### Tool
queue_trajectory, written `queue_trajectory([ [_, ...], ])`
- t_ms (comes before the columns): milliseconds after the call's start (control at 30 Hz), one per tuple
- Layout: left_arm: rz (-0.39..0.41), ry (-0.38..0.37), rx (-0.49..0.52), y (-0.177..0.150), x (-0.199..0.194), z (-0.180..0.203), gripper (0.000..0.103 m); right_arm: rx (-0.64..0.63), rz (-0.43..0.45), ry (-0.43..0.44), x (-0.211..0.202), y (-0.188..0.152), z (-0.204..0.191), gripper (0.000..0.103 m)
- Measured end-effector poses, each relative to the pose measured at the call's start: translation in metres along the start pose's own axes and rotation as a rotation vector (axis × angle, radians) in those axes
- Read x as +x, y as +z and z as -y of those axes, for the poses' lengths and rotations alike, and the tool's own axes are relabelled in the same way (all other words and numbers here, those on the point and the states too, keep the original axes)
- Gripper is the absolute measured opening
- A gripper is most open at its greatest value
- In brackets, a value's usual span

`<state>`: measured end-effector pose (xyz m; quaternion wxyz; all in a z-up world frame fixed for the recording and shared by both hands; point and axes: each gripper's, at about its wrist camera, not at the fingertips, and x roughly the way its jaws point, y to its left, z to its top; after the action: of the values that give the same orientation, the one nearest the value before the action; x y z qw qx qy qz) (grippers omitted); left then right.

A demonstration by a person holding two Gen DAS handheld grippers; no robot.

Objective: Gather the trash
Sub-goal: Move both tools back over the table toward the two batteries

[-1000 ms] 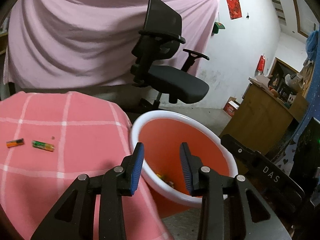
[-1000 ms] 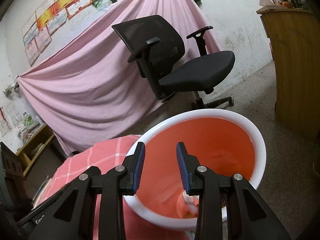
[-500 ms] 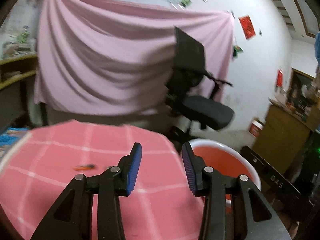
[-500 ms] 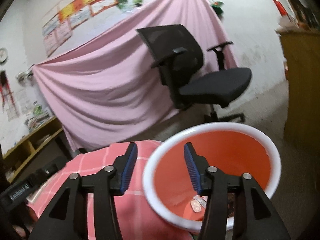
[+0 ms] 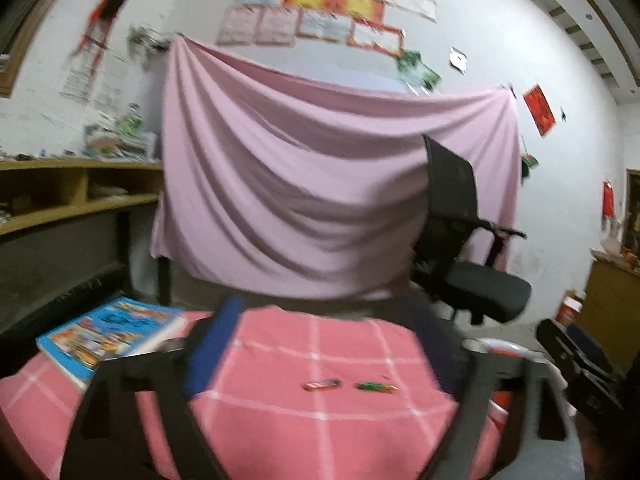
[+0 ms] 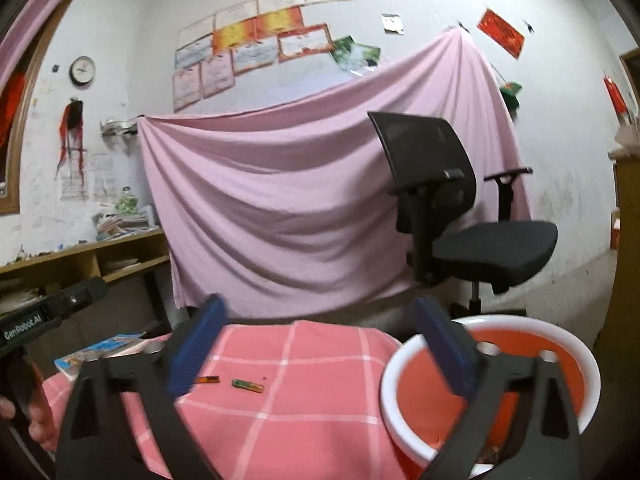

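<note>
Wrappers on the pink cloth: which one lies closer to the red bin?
The green wrapper. It lies on the side toward the red bin, while the orange wrapper lies beyond it, toward the book.

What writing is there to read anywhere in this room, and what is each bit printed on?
"GenRobot.AI": white letters on the black handheld left gripper, seen from the right wrist view.
Framed paper certificates on the white wall: print too small to read.
Red paper hanging on the wall: nothing legible.
Blue picture book on the pink checked tablecloth: cover blurred.
Two small wrappers, orange and green: unreadable.

Lived-in home room: office chair (image 6: 460,216), pink sheet (image 6: 280,216) over wall, certificates (image 6: 256,40), cluttered shelf (image 6: 80,256).
</note>
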<state>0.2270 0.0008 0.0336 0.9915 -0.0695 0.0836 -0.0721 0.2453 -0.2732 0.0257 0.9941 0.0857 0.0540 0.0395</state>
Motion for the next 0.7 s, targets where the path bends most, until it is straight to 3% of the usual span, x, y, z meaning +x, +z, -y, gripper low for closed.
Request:
queue_trajectory([
  [100,0.044,0.041,-0.023,-0.004,-0.004,-0.015,0.1,-0.037,0.007,0.015,0.0,0.0,-0.009,0.103],
  [300,0.032,0.059,0.036,-0.011,0.005,-0.026,0.101,-0.065,-0.031,0.03,0.009,-0.002,-0.013,0.103],
  [567,-0.028,0.036,0.092,-0.018,0.038,-0.028,0.101,-0.062,-0.156,0.071,0.05,-0.007,-0.008,0.103],
  [700,-0.097,0.03,0.104,-0.024,0.061,-0.031,0.101,-0.093,-0.212,0.098,0.072,-0.01,-0.009,0.103],
])
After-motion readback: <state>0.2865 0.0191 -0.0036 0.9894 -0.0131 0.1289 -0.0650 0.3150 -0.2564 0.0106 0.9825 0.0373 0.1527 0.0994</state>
